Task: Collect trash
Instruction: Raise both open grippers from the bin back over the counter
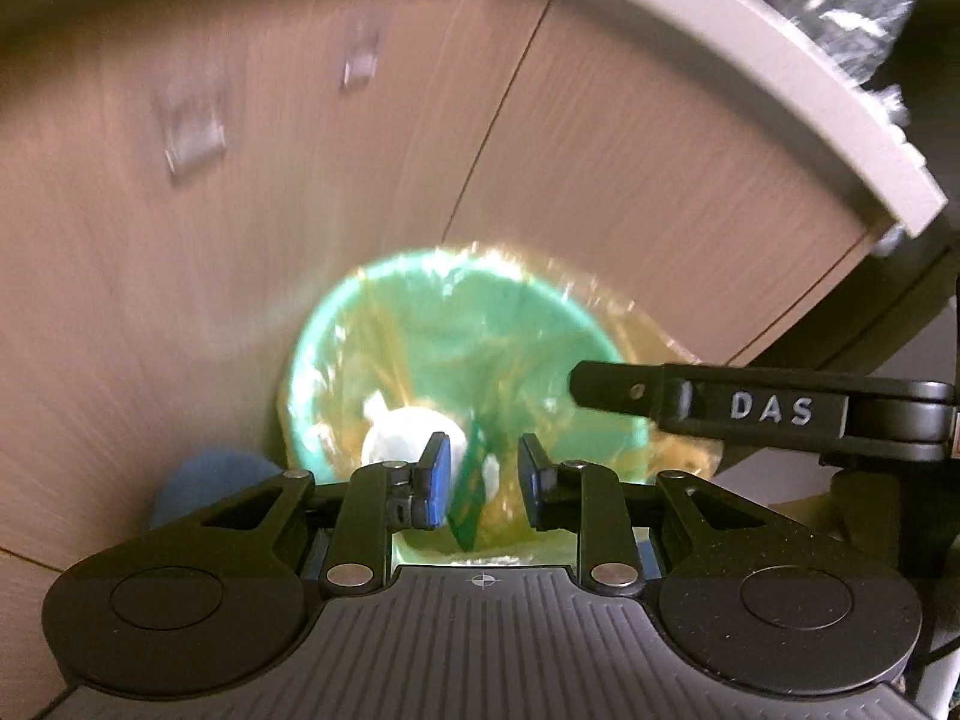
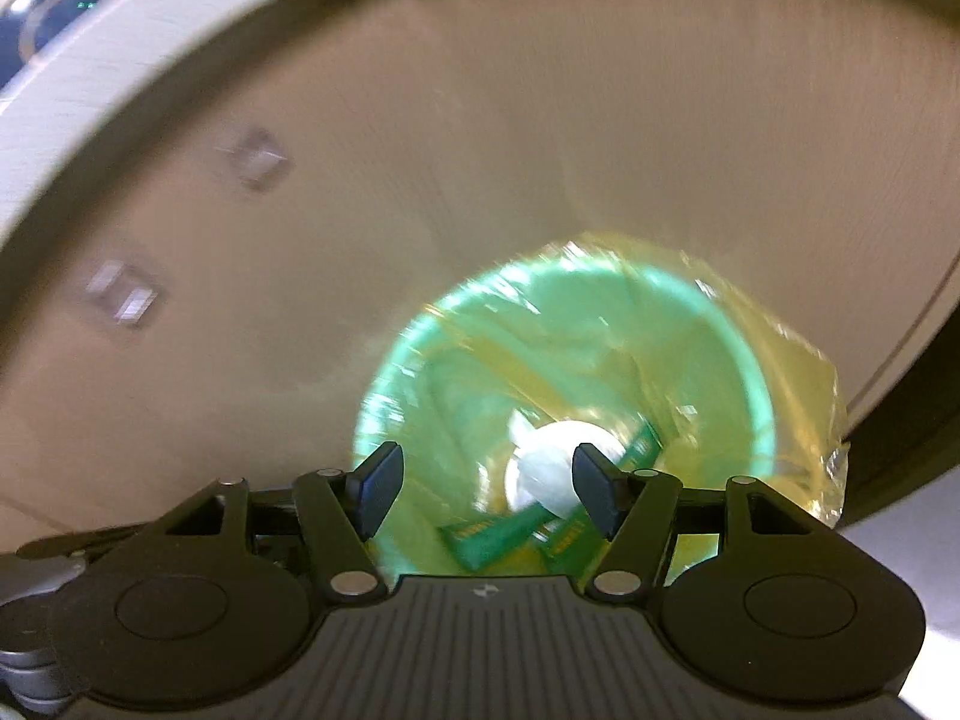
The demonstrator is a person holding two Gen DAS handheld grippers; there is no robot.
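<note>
Trash sits in the bin (image 2: 744, 360): crumpled white wad (image 2: 555, 474) and green wrappers (image 2: 510, 534), at the liner (image 2: 798, 372) bottom. I judge all light, soft, crushable; liner slippery, so I'd pinch its rim. Left gripper (image 1: 483, 483) and right gripper (image 2: 487, 495) both open, empty, above the bin.

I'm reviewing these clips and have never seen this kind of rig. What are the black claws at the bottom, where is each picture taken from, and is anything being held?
There is no robot: a person holds one two-finger gripper in each hand, and each carries a fisheye camera looking along its fingers. One picture shows the left gripper, the other the right gripper. Both point down into a green bin with a yellowish plastic liner, standing beside wooden cabinet doors. Inside lie a white crumpled wad and green wrappers. Both grippers' jaws stand apart, holding nothing. The pictures are motion-blurred.
</note>
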